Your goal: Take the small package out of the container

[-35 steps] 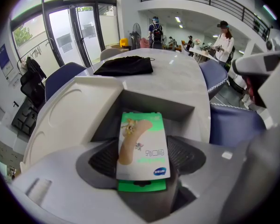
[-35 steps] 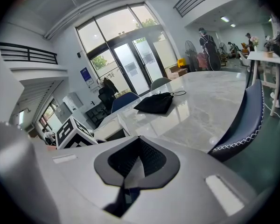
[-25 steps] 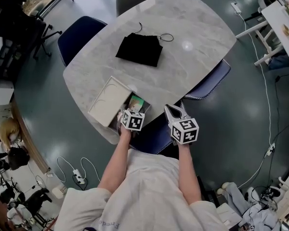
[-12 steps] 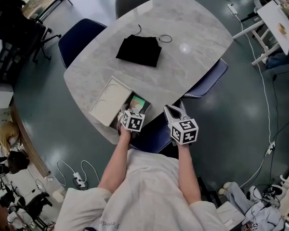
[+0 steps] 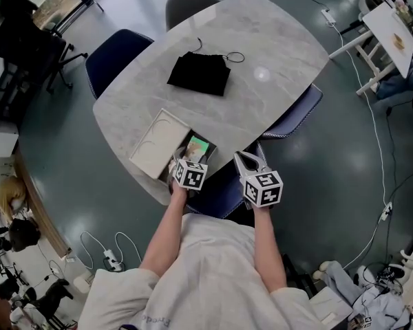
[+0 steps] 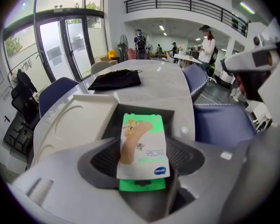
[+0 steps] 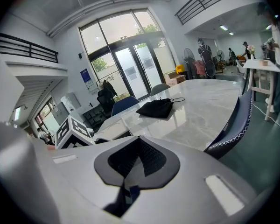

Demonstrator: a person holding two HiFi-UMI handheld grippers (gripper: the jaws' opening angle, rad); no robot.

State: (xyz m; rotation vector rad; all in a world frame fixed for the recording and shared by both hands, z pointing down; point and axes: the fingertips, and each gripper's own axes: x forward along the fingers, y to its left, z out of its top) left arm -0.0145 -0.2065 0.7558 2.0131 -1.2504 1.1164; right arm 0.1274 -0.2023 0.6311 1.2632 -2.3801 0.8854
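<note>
A small green and white bandage package (image 6: pixel 142 146) stands between the jaws of my left gripper (image 6: pixel 144 171), which is shut on its lower end. In the head view the small package (image 5: pixel 197 146) is held just above the open container (image 5: pixel 208 158) at the table's near edge. The container is a dark box (image 6: pixel 177 125) with its cream lid (image 5: pixel 157 143) lying open to the left. My right gripper (image 5: pixel 249 159) hovers off the table edge to the right, above a blue chair. It is shut (image 7: pixel 137 160) with nothing in it.
A black pouch (image 5: pixel 201 73) with a cord lies in the middle of the marble table (image 5: pixel 275 81). Blue chairs (image 5: pixel 299 115) stand round the table, one (image 5: pixel 220 191) right under my grippers. People stand far off in the room (image 6: pixel 205 43).
My grippers and the package keep the same places. Only the head view has shifted slightly.
</note>
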